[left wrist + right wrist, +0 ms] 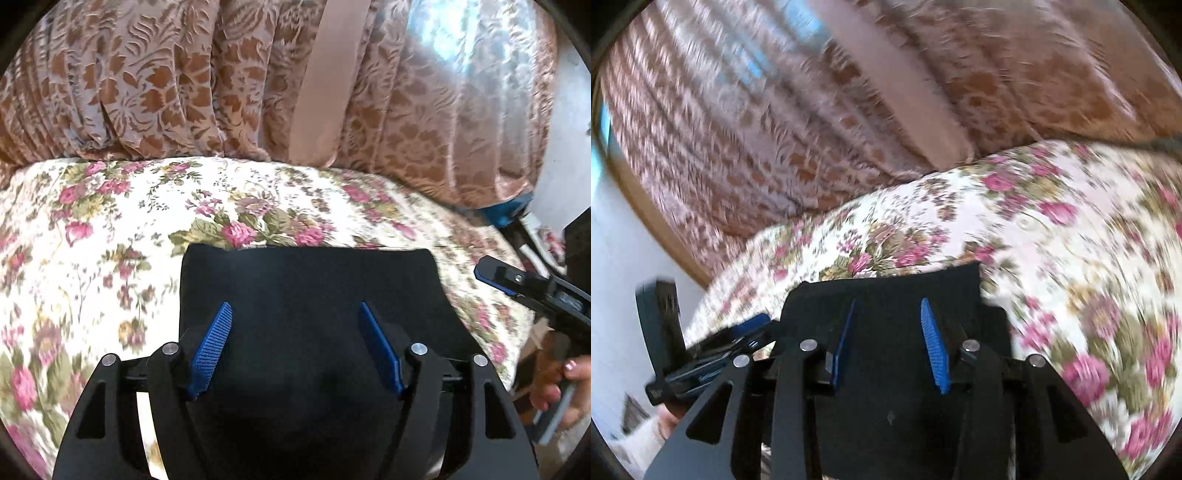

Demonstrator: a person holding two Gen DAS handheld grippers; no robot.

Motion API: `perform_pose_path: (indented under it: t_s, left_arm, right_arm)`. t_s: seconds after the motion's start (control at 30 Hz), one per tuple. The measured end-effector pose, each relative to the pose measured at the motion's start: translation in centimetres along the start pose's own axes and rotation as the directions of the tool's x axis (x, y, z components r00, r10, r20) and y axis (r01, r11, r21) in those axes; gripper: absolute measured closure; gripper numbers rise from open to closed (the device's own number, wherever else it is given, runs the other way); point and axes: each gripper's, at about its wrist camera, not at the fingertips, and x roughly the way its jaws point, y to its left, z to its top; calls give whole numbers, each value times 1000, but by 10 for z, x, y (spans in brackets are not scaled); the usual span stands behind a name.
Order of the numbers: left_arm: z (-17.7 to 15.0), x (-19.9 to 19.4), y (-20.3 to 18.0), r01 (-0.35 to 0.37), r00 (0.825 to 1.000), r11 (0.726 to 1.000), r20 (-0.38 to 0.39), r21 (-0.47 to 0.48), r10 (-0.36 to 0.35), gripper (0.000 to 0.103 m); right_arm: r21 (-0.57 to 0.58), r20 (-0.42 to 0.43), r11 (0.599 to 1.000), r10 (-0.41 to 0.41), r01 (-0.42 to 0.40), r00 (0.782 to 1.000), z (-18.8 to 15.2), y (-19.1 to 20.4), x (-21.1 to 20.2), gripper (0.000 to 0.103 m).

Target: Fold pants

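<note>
The black pants (pixel 303 277) lie folded into a flat rectangle on the floral bedspread (pixel 110 221). My left gripper (pixel 294 306) hovers over their near part, open, its blue pads wide apart with only cloth seen behind the gap. At the right edge of the left wrist view my right gripper (pixel 517 280) reaches in, a hand (pixel 554 387) holding it. In the blurred right wrist view the right gripper (pixel 888 301) is open over the pants (pixel 886 284), pads apart and pressing on nothing. The left gripper (pixel 720 347) shows at the lower left.
Patterned brown curtains (pixel 147 74) hang right behind the bed's far edge. A blue object (pixel 506 214) lies at the bed's right end. A white wall (pixel 613 258) stands at the left of the right wrist view. The bedspread (pixel 1071 240) spreads around the pants.
</note>
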Motion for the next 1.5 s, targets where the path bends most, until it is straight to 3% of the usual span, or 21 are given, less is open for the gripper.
perform_pose_path:
  t_s: [0.13,0.3,0.5,0.67,0.83,1.03,1.07,1.17,1.3,1.5]
  left_arm:
    - [10,32,-1,-89,994,996,-61,6,89,33]
    - [5,57,-4,-163,983,986,-77,45,166,31]
    - [-2,86,-2,-163,980,985,-108,51,168,23]
    - [-1,104,14,-90,986,996,-139,-7,88,20]
    - [-4,101,12,-92,990,996,-109,1,92,20]
    - [-9,83,9,-90,993,996,-71,1,90,19]
    - [-9,80,8,-98,993,995,-70,7,98,19]
    - [-13,66,0,-156,986,987,-45,42,158,19]
    - [-21,50,-2,-234,972,971,-27,46,235,15]
    - [-33,36,16,-230,972,971,-56,-60,227,15]
  right_arm:
    - [-115,-31,989,-100,96,994,4,19,42,66]
    - [-134,-53,965,-235,226,971,-8,-2,72,66]
    - [-112,-52,972,-215,208,975,-19,-30,97,66]
    - [-70,-66,980,-191,186,979,-17,-40,110,65]
    - [-83,-39,977,-198,194,979,-20,-37,108,65]
    - [-43,-2,991,-128,127,992,-23,-40,91,62]
    - [-37,9,992,-123,123,992,-24,-39,86,58]
    - [-55,43,988,-144,146,989,-28,-32,73,30]
    - [-64,62,987,-145,149,987,-34,-25,57,30]
    - [-28,29,984,-174,175,984,-51,-28,44,29]
